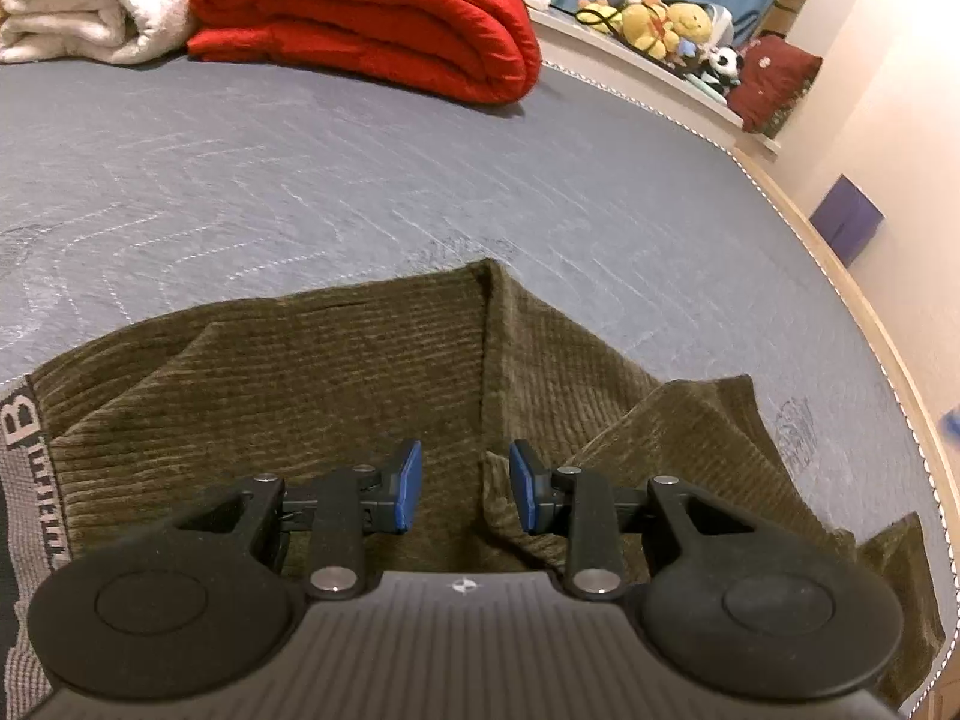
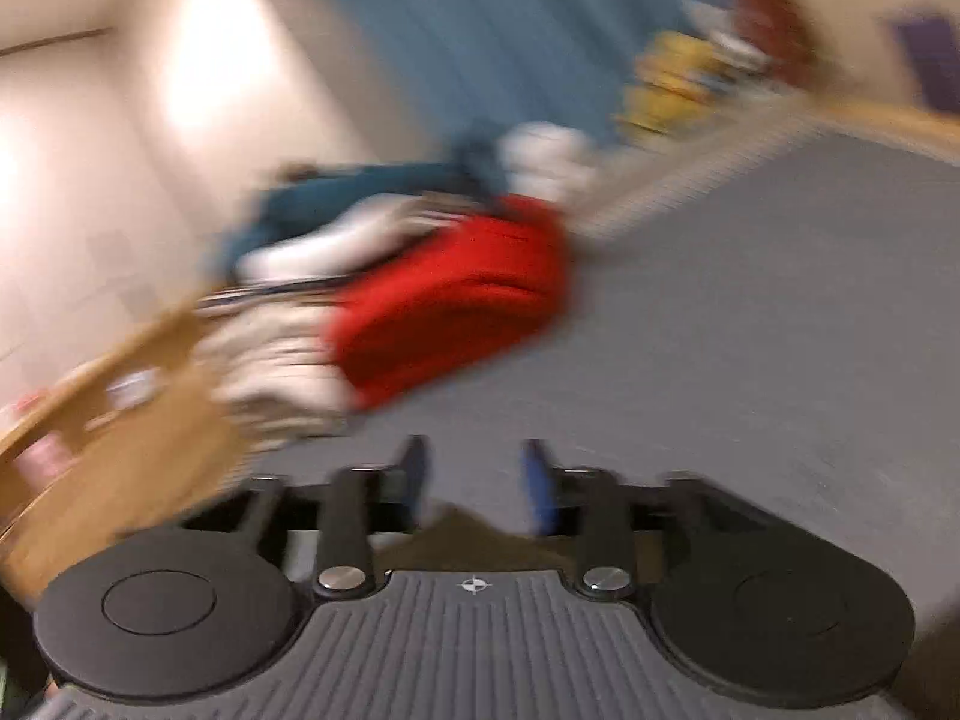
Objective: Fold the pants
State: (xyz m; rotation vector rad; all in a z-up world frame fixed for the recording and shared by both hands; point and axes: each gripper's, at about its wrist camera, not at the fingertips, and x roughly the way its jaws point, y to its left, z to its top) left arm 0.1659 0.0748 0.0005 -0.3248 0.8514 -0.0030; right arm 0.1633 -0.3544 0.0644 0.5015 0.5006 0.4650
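Pants [image 1: 336, 384] sharp only in left view; left gripper [image 1: 463, 483], right gripper [image 2: 477, 489] spread, empty.

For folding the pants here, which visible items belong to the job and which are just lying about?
Job:
olive corduroy pants
left hand-held gripper, open over them
right hand-held gripper, open, empty

Lying about:
red blanket
white blanket
stuffed toys
purple box

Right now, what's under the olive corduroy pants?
The olive corduroy pants lie on the grey quilted bed cover, which shows bare around them. Their own folded layers overlap; anything beneath the fabric is covered and cannot be seen.
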